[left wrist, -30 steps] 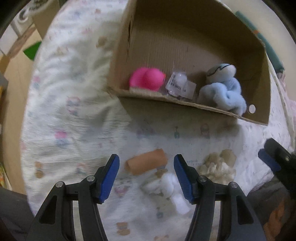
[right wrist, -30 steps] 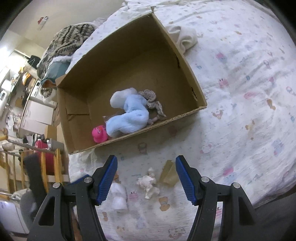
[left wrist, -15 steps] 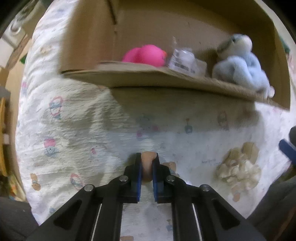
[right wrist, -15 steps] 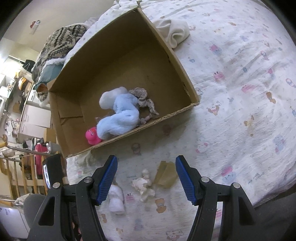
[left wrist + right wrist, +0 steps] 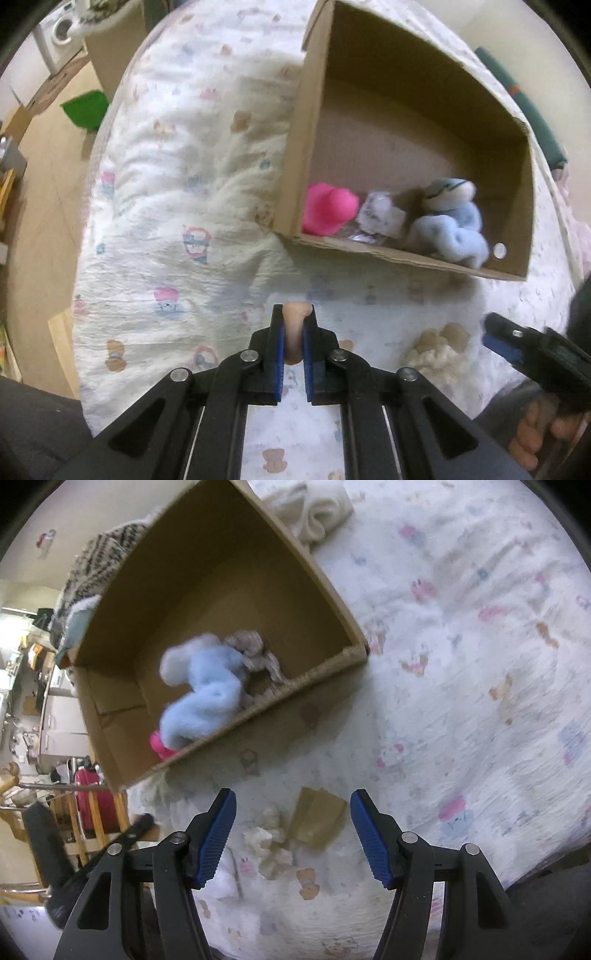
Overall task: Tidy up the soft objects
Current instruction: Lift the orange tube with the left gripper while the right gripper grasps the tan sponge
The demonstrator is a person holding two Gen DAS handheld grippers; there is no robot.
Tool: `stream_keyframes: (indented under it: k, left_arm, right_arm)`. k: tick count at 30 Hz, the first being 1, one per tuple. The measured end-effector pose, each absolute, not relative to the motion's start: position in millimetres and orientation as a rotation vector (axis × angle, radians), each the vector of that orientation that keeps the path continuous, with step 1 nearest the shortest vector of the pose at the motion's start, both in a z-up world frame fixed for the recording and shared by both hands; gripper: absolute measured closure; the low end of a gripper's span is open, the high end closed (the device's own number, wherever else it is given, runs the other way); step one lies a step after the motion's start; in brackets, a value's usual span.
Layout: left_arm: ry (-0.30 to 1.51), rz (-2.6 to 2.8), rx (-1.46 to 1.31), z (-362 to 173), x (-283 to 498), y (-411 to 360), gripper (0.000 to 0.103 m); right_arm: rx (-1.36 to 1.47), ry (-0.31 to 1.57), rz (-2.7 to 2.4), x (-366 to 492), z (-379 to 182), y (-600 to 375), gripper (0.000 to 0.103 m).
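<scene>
Cartoon-print white bedsheet [image 5: 177, 206]. Left gripper [image 5: 293, 325] pinches peach soft cylinder [image 5: 294, 319], mostly hidden. Right gripper [image 5: 291, 827] spread. Boxed packet label [image 5: 380, 218] unreadable, blurred.

The cardboard box [image 5: 413, 258] is open on top, so there's room to drop in from above, and its far half is bare floor. The near strip is crowded though: pink toy [image 5: 328, 214], crinkly packet [image 5: 378, 218] and blue plush [image 5: 448, 225] sit right behind the front wall. On the bedspread [image 5: 480, 686], a cream fluffy toy [image 5: 269, 845] and tan piece [image 5: 317, 821] lie between the right gripper [image 5: 291, 836]'s spread fingers.
</scene>
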State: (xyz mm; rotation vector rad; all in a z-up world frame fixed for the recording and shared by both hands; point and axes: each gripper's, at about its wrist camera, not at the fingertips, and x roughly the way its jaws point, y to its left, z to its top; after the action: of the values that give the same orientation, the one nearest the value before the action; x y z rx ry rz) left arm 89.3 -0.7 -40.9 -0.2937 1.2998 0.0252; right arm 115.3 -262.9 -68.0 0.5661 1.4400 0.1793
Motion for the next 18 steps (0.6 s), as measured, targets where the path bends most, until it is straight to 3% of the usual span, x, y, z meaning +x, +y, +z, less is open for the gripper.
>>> stream_keyframes:
  k: [8, 10, 14, 18]
  left_arm:
    - [1.261, 0.019, -0.278, -27, 96, -1, 0.095]
    - [1.264, 0.014, -0.280, -23, 94, 4, 0.095]
    - [1.258, 0.010, -0.274, -27, 97, 1, 0.095]
    - [1.251, 0.016, -0.265, -31, 96, 0, 0.095]
  right_arm:
    - [0.411, 1.517, 0.150, 120, -93, -240, 0.053]
    - [0.362, 1.539, 0.129, 120, -98, -238, 0.065]
    - [0.288, 1.547, 0.122, 120, -102, -231, 0.071]
    - [0.226, 1.513, 0.114, 116, -97, -222, 0.094]
